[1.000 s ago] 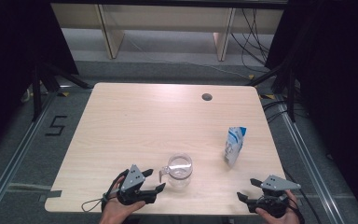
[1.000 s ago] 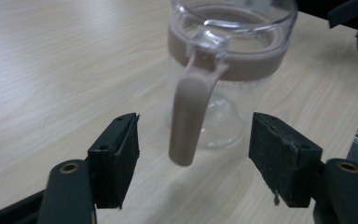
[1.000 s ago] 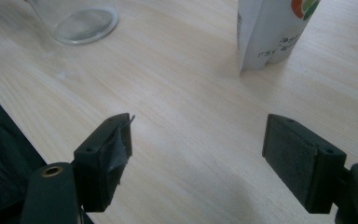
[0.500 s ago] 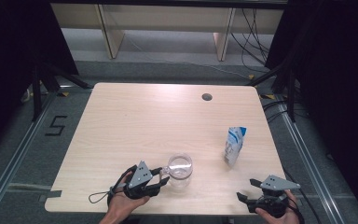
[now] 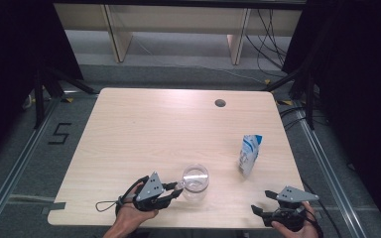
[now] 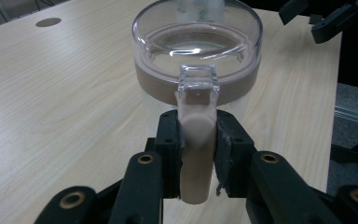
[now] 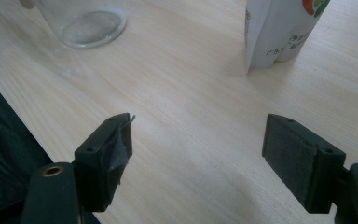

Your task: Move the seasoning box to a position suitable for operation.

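Step in hand: securing the clear jar (image 5: 195, 181) by its latch. My left gripper (image 5: 177, 187) has just been closing, and in the left gripper view its pads (image 6: 171, 144) now press either side of the beige clasp lever (image 6: 196, 149) that hangs down the jar's front wall below the clear tab (image 6: 198, 81); I take this as a firm pinch on the lever, not on the glass. The jar stands near the front edge of the table (image 5: 144, 129), roughly mid-width, upright, long axis vertical, clear lid (image 6: 197, 35) on top and apparently seated on its beige band. The lever also runs vertically, free end pointing down, towards me. My right gripper (image 5: 259, 212) rests at the front right corner, jaws spread wide with nothing between them, well apart from the jar. The white pouch (image 5: 249, 154) stands upright to the right of the jar, untouched. Judgement: the next move is to swing the lever outward and up to free the lid. This calls for a steady jar, so the right gripper may need to brace it, or it could slide or tip.
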Demonstrator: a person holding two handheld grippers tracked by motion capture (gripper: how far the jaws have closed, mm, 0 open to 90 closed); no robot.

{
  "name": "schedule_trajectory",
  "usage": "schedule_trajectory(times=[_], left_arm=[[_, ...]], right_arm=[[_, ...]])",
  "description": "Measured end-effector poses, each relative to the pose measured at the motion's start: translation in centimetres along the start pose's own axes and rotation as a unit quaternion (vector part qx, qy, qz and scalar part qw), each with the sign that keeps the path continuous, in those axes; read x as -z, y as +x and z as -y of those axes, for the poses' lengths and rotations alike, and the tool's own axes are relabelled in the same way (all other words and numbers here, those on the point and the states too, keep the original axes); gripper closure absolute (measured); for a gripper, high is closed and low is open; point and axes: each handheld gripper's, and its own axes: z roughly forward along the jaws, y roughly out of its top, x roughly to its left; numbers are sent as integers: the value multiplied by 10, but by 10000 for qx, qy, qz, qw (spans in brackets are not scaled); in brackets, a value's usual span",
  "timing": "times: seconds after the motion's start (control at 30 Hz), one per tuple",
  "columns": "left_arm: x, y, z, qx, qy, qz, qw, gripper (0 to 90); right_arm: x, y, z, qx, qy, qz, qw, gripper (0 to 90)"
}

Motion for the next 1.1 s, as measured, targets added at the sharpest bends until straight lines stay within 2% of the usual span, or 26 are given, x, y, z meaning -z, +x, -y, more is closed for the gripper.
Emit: schedule_trajectory(times=[0.1,0.13,0.27,0.3,0.37,0.4,0.57,0.6,0.63,0.67,0.8,0.83,0.87,0.9,0.97,1.0,1.07,1.1], left_arm=[[-1,-1,0,32,-47,49,10000,728],[-1,-2,0,-46,-76,137,9999,728],[-3,-3,-1,-181,-122,260,9994,727],[-5,-3,-2,-162,-121,350,9992,727],[-7,-3,-1,-94,-113,388,9991,727],[-8,-1,-2,-176,-99,454,9988,727],[-8,1,-2,-70,-66,315,9995,720],[-7,2,-2,-100,-20,256,9996,716],[-7,2,-2,-100,-20,256,9996,708],[-8,5,-1,-17,-38,170,9998,691],[-9,9,1,-12,-13,188,9998,682],[-10,8,1,37,1,146,9999,680],[-11,8,2,78,-18,170,9998,680],[-12,8,2,135,2,95,9999,679],[-12,9,1,67,6,120,9999,679],[-12,10,1,141,5,48,9999,671],[-11,11,2,122,23,18,9999,655],[-11,10,2,108,39,3,9999,640]], right_arm=[[-1,-1,0,16,1,-72,10000,250],[-1,0,0,16,6,-73,10000,250],[-1,-1,0,19,3,-73,10000,251],[-1,0,0,-4,15,-41,10000,251],[-1,-1,0,20,-10,-80,10000,251],[-2,-1,0,48,-21,-121,9999,251],[-2,0,0,50,-12,-60,10000,251],[-1,1,0,69,-4,26,10000,251],[-1,1,0,69,-4,26,10000,251],[-3,1,0,90,-3,-62,9999,251],[-2,1,0,41,8,-56,10000,251],[-3,1,0,50,2,-82,10000,251],[-2,1,0,94,-8,-4,10000,250],[-2,1,0,97,2,-13,10000,251],[-2,1,0,51,19,-30,10000,251],[-2,2,0,51,1,8,10000,251],[-2,1,0,113,6,-46,9999,252],[-1,1,0,69,4,14,10000,252]])
